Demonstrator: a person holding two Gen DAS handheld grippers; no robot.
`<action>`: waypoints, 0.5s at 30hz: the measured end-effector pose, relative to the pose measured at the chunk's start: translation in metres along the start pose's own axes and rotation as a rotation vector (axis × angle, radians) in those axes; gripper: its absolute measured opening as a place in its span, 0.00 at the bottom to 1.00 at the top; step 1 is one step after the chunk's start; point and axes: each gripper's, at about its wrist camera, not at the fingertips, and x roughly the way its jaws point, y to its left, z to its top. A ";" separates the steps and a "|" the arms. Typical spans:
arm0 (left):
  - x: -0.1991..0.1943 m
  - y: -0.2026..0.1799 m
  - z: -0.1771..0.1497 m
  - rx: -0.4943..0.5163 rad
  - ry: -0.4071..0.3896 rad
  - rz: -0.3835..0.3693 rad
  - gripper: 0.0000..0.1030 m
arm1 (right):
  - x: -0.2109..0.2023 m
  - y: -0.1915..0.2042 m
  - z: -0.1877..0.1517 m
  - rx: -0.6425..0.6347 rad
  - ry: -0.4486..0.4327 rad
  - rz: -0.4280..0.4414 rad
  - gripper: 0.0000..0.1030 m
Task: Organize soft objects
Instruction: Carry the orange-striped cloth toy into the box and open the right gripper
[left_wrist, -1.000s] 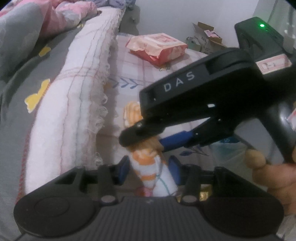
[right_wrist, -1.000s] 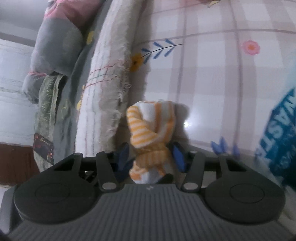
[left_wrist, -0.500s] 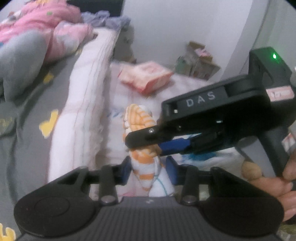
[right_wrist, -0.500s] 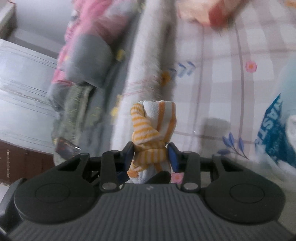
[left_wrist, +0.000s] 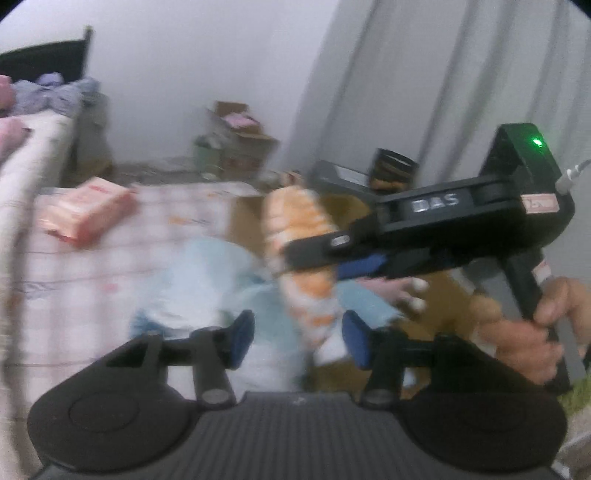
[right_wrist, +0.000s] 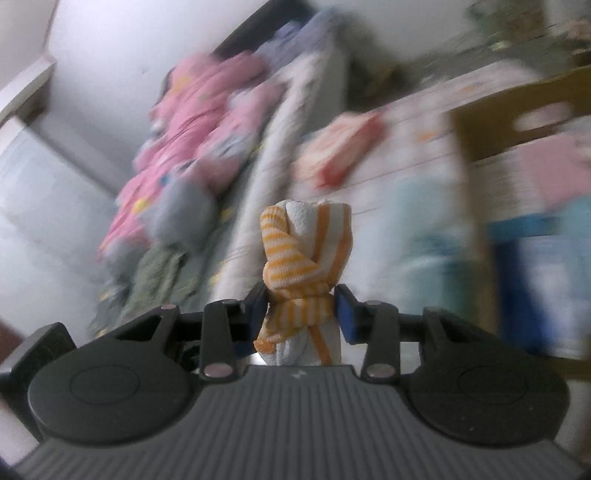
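A rolled orange-and-white striped sock bundle stands upright in my right gripper, whose blue pads are shut on its knotted middle. The same bundle shows in the left wrist view, held by the right gripper that crosses from the right. My left gripper is open, its pads apart; the bundle's lower end hangs between them, nearer the right pad, and contact is unclear. Both views are motion-blurred.
A pink packet lies on the checked bed sheet. A light blue bag sits beside a brown cardboard box. Pink and grey bedding is piled at the left. Curtains hang at the right.
The right gripper has lifted the sock bundle off the bed and swung it right, toward the cardboard box. The left gripper's pads have opened wider and let go of the bundle.
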 end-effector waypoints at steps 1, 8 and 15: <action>0.004 -0.006 -0.002 0.008 0.005 -0.006 0.53 | -0.019 -0.013 -0.001 0.006 -0.023 -0.046 0.37; 0.015 -0.002 -0.016 -0.018 0.046 0.011 0.53 | -0.091 -0.083 -0.004 -0.079 -0.057 -0.447 0.37; 0.014 0.025 -0.025 -0.052 0.087 0.084 0.55 | -0.071 -0.144 -0.012 -0.229 0.142 -0.676 0.37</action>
